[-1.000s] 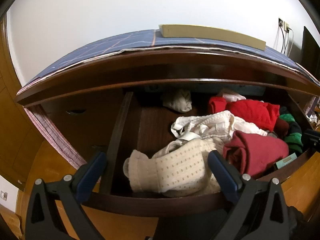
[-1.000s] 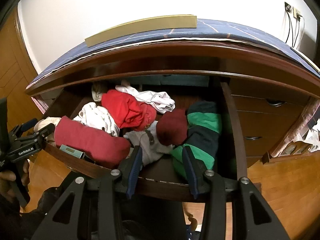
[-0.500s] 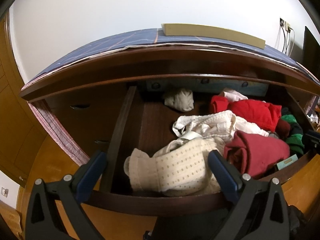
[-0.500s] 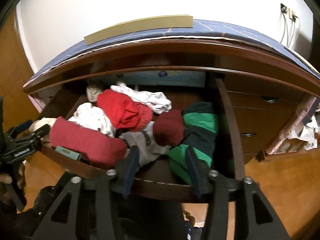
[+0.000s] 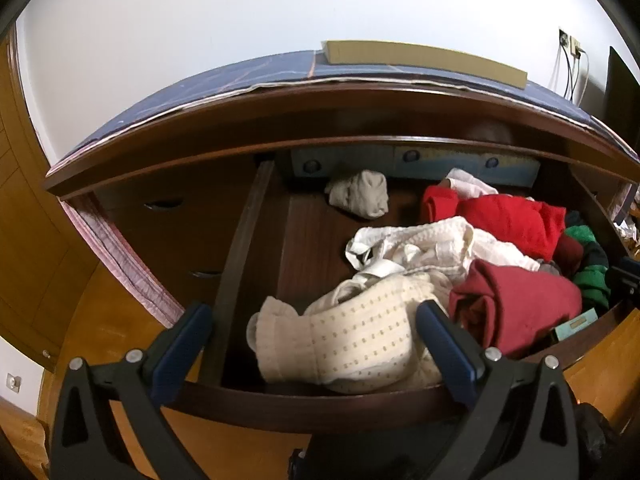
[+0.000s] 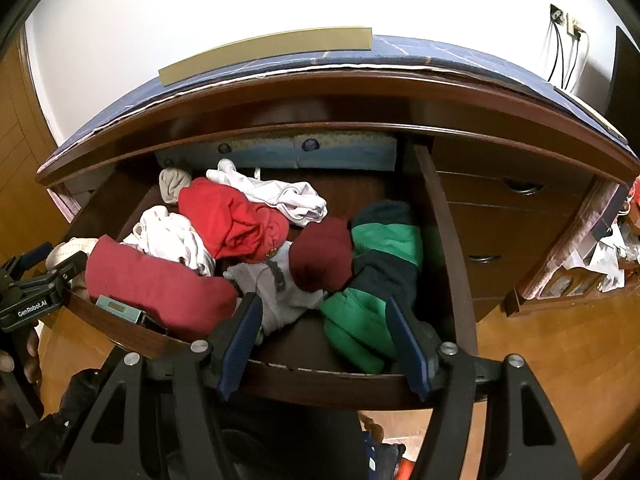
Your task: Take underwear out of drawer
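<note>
A: Risk: drawer (image 6: 320, 384) is packed. The right tongs (image 6: 326, 344), spread wide and holding nothing, could snag the green striped knit (image 6: 372, 280) beside them.

B: The left tongs (image 5: 316, 344) are also wide and hold nothing. Cream dotted underwear (image 5: 352, 340) sits at the drawer's front-left, between their fingers; dark red bundle (image 5: 516, 312) touches it and may drag along.
</note>
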